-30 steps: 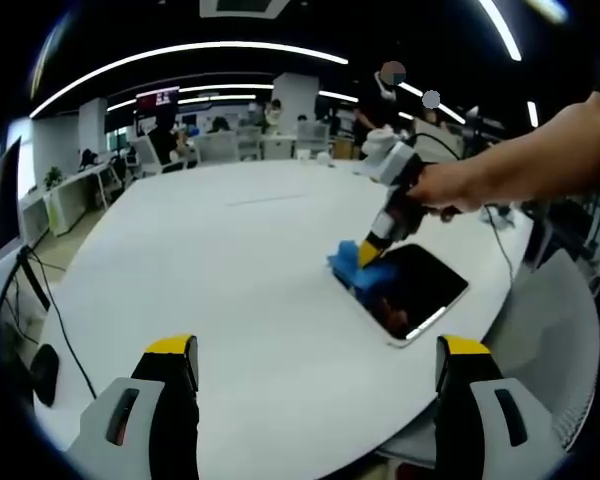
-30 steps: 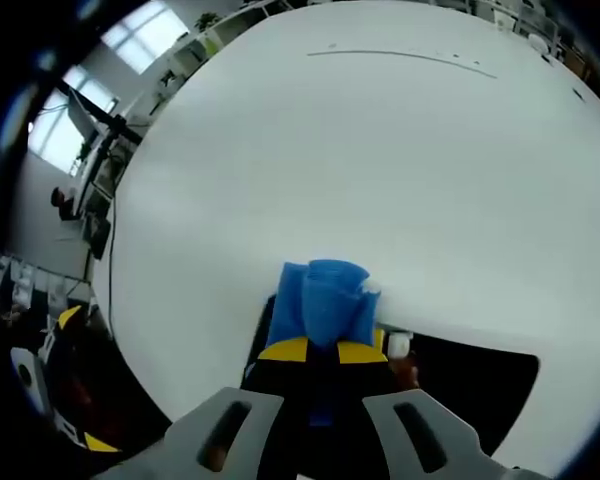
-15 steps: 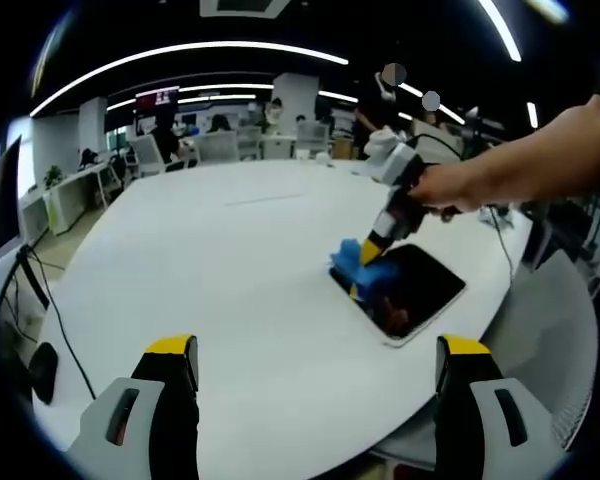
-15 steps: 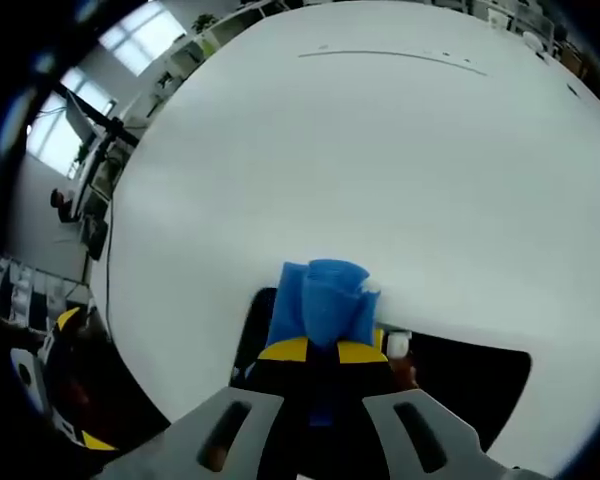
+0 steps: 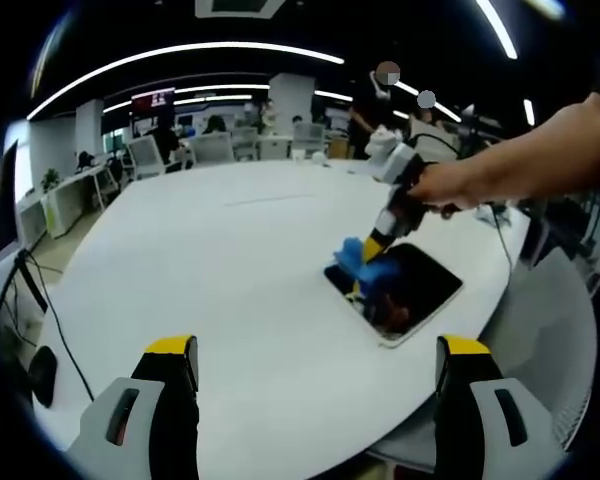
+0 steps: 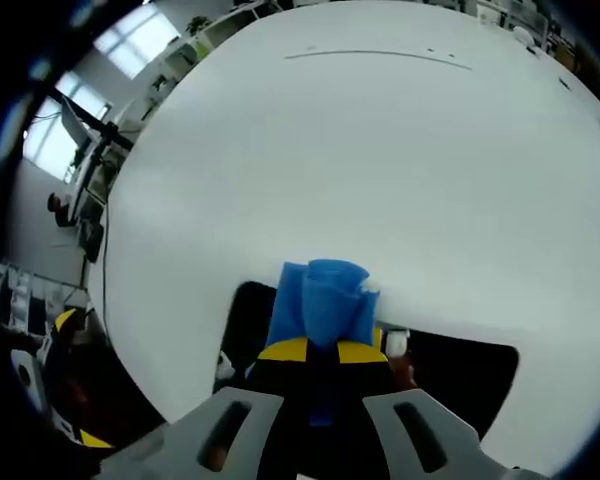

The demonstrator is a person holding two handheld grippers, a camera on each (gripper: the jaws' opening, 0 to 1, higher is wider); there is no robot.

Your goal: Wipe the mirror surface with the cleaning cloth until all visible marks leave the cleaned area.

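Right gripper (image 6: 320,352) is clamped on a bunched blue cleaning cloth (image 6: 322,298), pressing it onto the mirror (image 6: 460,375), which lies flat near the edge of the white round table (image 6: 380,160). Left gripper (image 5: 315,365) hangs over the table's near edge, jaws spread wide, nothing between them.

Handling: the cloth is soft and light and folds under pressure, so a pinch on the bunched middle, as here, looks right. The mirror is thin, rigid, probably glass, so fragile; its smooth face is likely slippery and it could skate on the tabletop under a push. It is best steadied by its rim, not lifted.

Views: the left gripper view gives the whole layout: the dark mirror (image 5: 400,292) with rounded corners, the cloth (image 5: 365,268) at its far left corner, the right gripper (image 5: 365,255) slanting down from a person's hand (image 5: 460,187), an office behind. The right gripper view looks down close on the cloth's contact with the mirror. Marks on the glass are too small to judge in either.
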